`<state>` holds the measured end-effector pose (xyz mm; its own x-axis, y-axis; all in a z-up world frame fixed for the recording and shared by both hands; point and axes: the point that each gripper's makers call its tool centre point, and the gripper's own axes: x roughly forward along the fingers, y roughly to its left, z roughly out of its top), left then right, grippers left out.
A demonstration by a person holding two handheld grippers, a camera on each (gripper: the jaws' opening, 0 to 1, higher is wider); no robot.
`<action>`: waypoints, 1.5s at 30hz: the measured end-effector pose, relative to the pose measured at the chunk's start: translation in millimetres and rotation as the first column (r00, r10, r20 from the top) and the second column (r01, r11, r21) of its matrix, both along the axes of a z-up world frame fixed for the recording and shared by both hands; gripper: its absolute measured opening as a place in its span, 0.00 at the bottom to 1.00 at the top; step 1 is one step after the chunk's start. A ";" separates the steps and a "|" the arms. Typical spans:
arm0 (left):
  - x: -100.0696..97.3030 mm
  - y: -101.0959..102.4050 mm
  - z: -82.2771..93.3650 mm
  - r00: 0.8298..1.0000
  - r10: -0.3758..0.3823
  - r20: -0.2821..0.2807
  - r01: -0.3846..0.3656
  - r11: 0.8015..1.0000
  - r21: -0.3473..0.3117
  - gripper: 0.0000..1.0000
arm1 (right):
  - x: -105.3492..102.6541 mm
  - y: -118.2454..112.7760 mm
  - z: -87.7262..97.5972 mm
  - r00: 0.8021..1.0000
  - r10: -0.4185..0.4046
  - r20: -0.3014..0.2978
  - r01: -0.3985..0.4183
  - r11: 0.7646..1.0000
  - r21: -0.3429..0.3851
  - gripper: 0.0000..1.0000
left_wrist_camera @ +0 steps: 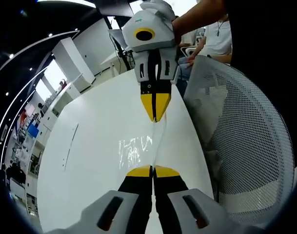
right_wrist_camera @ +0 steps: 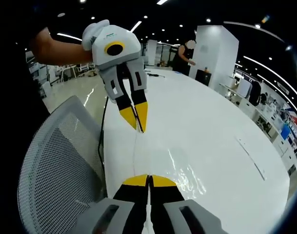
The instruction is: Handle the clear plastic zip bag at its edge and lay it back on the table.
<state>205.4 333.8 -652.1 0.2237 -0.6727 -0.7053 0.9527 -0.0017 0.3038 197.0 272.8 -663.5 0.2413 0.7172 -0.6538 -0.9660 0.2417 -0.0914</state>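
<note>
Left gripper [left_wrist_camera: 152, 170] jaws closed on one edge of clear zip bag [left_wrist_camera: 138, 148] | right gripper [left_wrist_camera: 155, 108] pinches opposite edge | bag stretched taut, held above white table [left_wrist_camera: 89, 146], likely to keep it flat for laying down | mesh chair [left_wrist_camera: 246, 146] beside.
</note>
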 end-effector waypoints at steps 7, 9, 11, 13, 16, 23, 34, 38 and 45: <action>-2.7 -2.2 -3.1 0.998 0.019 -0.055 -0.020 1.000 -0.021 0.01 | -0.5 -0.3 -6.1 0.999 -0.015 -0.031 0.015 1.000 -0.008 0.00; -3.4 -4.8 1.4 0.996 0.030 -0.079 -0.035 0.998 -0.058 0.04 | -0.6 -1.0 -7.8 0.999 -0.018 -0.041 0.017 1.000 -0.011 0.00; -3.3 -4.5 4.0 0.997 0.032 -0.077 -0.037 0.997 -0.062 0.06 | -0.3 -1.2 -8.3 0.999 -0.018 -0.041 0.018 1.000 -0.013 0.00; -3.0 -4.1 5.7 0.997 0.039 -0.074 -0.044 0.997 -0.067 0.09 | 0.5 -1.1 -8.2 0.999 -0.021 -0.045 0.021 1.000 -0.011 0.00; -4.4 -3.7 8.4 0.996 0.046 -0.083 -0.052 0.996 -0.075 0.13 | 1.3 -0.6 -7.7 0.999 -0.025 -0.048 0.025 1.000 -0.011 0.00; -7.7 -4.9 19.2 0.991 0.068 -0.115 -0.082 0.990 -0.119 0.16 | 1.9 -1.0 -9.4 0.998 -0.025 -0.053 0.024 1.000 -0.014 0.00; -6.9 -15.0 45.1 0.998 0.054 -0.044 -0.060 0.986 -0.158 0.20 | 3.0 -0.2 -10.1 0.997 -0.030 -0.074 0.028 0.999 -0.017 0.00; -9.0 -21.2 48.5 0.999 0.033 -0.024 -0.036 0.988 -0.151 0.20 | 3.5 -0.1 -10.0 0.996 -0.032 -0.077 0.031 0.999 -0.018 0.00; -14.4 -31.2 42.0 1.000 -0.011 0.003 0.011 0.993 -0.118 0.20 | 4.2 -1.5 -9.9 0.995 -0.041 -0.089 0.039 0.999 -0.022 0.00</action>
<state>191.0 302.6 -610.1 0.2173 -0.7537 -0.6203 0.9521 0.0237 0.3048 201.2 271.3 -673.3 0.2094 0.6949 -0.6879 -0.9602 0.2793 -0.0102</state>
